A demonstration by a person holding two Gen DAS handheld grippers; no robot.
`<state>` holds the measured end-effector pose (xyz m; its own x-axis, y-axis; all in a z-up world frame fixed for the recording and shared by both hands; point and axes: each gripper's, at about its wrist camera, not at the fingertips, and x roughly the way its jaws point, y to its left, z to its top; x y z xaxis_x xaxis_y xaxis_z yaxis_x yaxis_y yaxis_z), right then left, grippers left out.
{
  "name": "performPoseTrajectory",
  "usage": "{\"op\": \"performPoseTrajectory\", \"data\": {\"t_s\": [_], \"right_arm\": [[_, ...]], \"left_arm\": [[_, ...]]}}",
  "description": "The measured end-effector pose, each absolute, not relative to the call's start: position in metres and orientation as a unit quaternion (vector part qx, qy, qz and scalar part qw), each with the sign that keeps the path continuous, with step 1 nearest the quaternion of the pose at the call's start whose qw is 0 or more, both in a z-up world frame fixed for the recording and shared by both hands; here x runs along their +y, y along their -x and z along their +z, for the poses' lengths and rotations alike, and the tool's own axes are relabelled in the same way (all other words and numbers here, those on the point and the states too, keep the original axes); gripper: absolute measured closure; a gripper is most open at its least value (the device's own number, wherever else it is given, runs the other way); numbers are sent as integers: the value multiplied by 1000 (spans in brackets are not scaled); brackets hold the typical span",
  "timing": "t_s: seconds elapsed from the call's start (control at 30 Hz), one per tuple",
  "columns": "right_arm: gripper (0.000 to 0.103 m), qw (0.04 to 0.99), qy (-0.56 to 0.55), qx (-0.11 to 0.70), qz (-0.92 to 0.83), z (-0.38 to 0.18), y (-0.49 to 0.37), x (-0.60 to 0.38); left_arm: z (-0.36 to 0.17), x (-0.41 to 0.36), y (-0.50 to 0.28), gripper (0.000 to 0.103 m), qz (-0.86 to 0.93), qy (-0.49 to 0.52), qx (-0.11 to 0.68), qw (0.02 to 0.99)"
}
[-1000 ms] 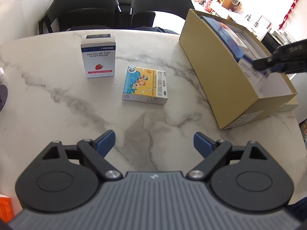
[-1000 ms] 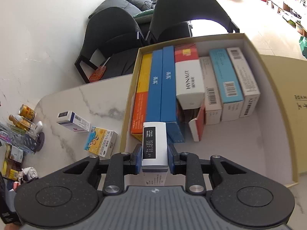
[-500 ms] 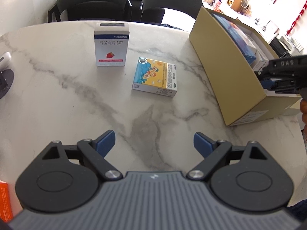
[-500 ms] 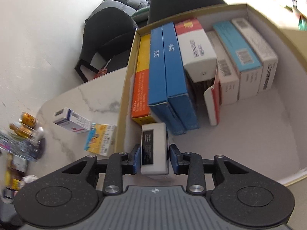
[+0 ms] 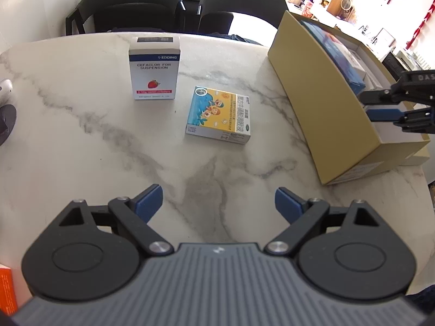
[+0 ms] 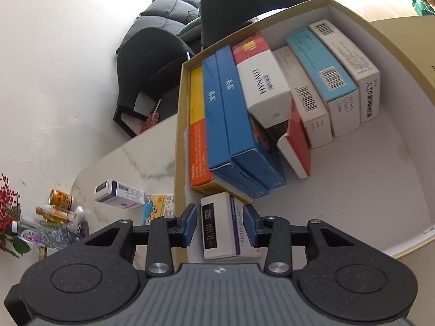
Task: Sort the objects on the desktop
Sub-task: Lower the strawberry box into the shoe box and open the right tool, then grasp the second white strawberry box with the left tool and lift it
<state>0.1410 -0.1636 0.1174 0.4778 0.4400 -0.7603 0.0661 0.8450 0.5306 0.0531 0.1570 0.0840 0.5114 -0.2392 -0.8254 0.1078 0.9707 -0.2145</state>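
Note:
In the right wrist view my right gripper (image 6: 220, 225) hangs inside the tan cardboard box (image 6: 179, 125), its jaws opening. A small white medicine box (image 6: 220, 225) lies on the box floor between the pads, with a gap on each side. Several medicine boxes stand in a row behind it. My left gripper (image 5: 218, 203) hovers wide open over the marble table (image 5: 81, 149), nothing between its fingers. Ahead of it lie a colourful cartoon box (image 5: 220, 115) flat and an upright white strawberry box (image 5: 154, 72). The right gripper (image 5: 391, 108) shows at the tan box (image 5: 320, 103).
Two black chairs (image 5: 168, 2) stand behind the table. Bottles and a gold can (image 6: 58, 198) crowd the table's left end in the right wrist view. An orange box edge (image 5: 6, 290) shows at the lower left of the left wrist view.
The right gripper sank into the tan box and rolled, then its pads drew apart from the small white box, which now rests on the box floor. The left gripper kept still.

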Motion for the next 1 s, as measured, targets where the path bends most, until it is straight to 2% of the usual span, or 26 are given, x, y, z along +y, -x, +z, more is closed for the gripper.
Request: {"op": "performPoseTrajectory", "data": {"t_s": [0.13,0.2,0.27,0.37,0.57,0.9,1.0], "right_arm": [[58,824,-263,490,107,124,-141,-174],[53,826,-268,485,105,128,-140,-178],[30,829,-266,481,99,131,-139,-180],[8,839,-256,472,90,137,-137,-181],[4,841,-252,472,82,141,-135,-184],[3,836,-255,481,70,138,-129,-189],[3,835,-257,482,68,137,-129,-191]], "left_arm": [[85,157,-62,9,-97,57,479,870],[85,159,-69,6,-91,55,475,873],[85,162,-77,4,-84,57,472,876],[85,165,-92,1,-63,51,465,882],[88,173,-125,0,-34,39,444,895],[78,180,-184,0,-14,33,429,902],[77,178,-188,14,-14,21,429,903]]}}
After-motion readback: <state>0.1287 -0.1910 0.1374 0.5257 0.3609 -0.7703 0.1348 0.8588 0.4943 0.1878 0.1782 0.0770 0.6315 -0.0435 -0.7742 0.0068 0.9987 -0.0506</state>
